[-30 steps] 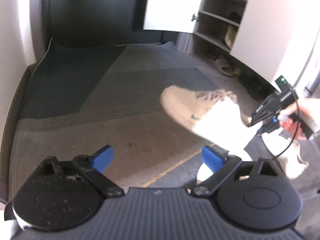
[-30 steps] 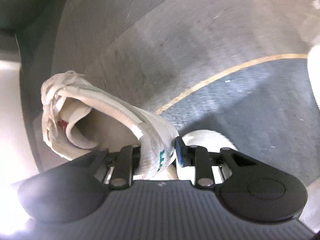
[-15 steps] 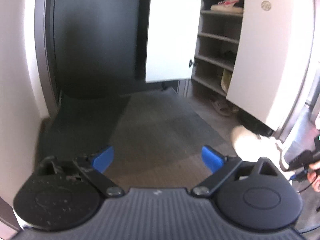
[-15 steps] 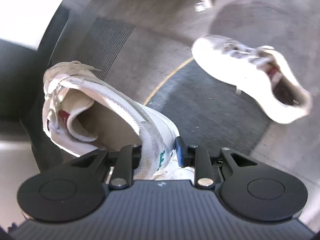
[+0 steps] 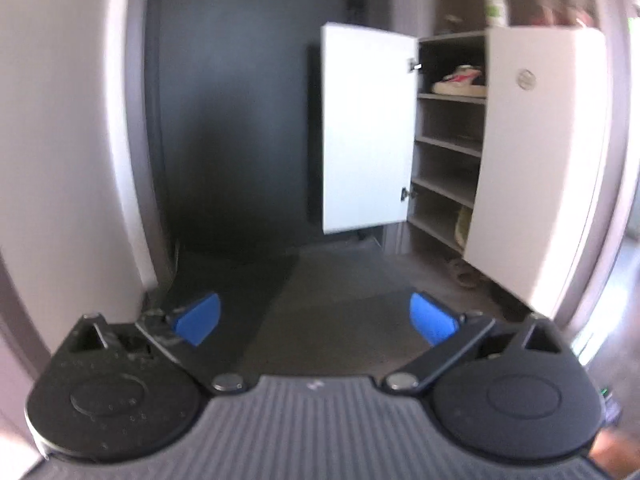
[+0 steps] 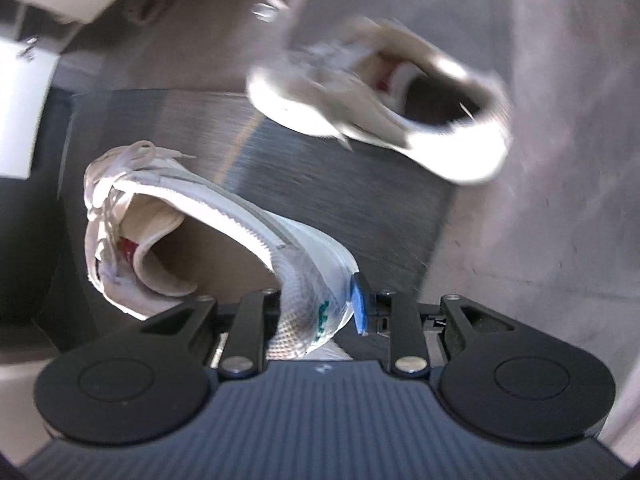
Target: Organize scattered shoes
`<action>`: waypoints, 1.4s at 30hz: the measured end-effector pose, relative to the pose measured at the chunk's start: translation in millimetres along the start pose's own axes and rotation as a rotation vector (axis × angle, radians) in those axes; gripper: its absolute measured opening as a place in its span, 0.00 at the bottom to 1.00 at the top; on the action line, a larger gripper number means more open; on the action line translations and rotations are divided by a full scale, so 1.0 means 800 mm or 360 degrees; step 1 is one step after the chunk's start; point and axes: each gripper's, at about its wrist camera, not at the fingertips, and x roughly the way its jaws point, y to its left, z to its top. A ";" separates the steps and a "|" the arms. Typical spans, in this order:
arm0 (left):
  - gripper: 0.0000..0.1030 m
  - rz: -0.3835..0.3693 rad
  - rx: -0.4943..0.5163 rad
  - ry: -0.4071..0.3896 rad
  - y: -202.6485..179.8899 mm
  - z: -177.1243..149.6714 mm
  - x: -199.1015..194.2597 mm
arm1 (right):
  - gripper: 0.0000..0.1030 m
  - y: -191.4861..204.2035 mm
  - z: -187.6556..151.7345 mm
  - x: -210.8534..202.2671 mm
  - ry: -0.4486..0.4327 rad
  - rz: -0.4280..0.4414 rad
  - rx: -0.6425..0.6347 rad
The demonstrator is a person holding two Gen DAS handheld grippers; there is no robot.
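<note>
My right gripper (image 6: pixel 320 312) is shut on the heel of a white sneaker (image 6: pixel 192 236), which hangs above the floor with its laces pointing away. A second white sneaker (image 6: pixel 376 108) lies on the floor beyond it, at the edge of a dark mat (image 6: pixel 344 208), blurred by motion. My left gripper (image 5: pixel 316 316) is open with nothing between its blue pads and faces a shoe cabinet (image 5: pixel 452 152) with both white doors swung open. A pale shoe (image 5: pixel 460 80) rests on the cabinet's upper shelf.
The cabinet's left door (image 5: pixel 366 128) and right door (image 5: pixel 536 160) jut into the hallway. Sandals (image 5: pixel 464 272) lie on the floor under the cabinet. A dark wall (image 5: pixel 232 120) closes the hall; a bottle (image 5: pixel 496 0) stands on the cabinet top.
The left gripper has tilted up from the floor mat to face the open cabinet. The right gripper has carried the held sneaker along, and the second sneaker has come into its view.
</note>
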 end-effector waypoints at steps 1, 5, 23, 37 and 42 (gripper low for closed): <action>1.00 -0.0015 -0.0047 0.0029 -0.004 -0.008 0.003 | 0.28 -0.006 -0.001 0.008 0.0007 -0.0030 -0.0002; 1.00 -0.0051 -0.0022 0.0146 -0.019 -0.018 0.026 | 0.29 -0.023 -0.010 0.036 0.0004 -0.0166 -0.0112; 1.00 -0.0098 -0.0001 0.0134 -0.016 -0.023 0.020 | 0.43 -0.066 -0.036 0.051 0.0064 -0.0102 -0.0179; 1.00 -0.0069 -0.0122 0.0068 0.017 -0.010 -0.004 | 0.84 -0.065 -0.028 -0.022 -0.0060 0.0082 -0.0420; 1.00 -0.0045 -0.0080 0.0068 0.014 -0.009 -0.004 | 0.84 -0.024 -0.006 -0.062 -0.0372 0.0006 -0.0835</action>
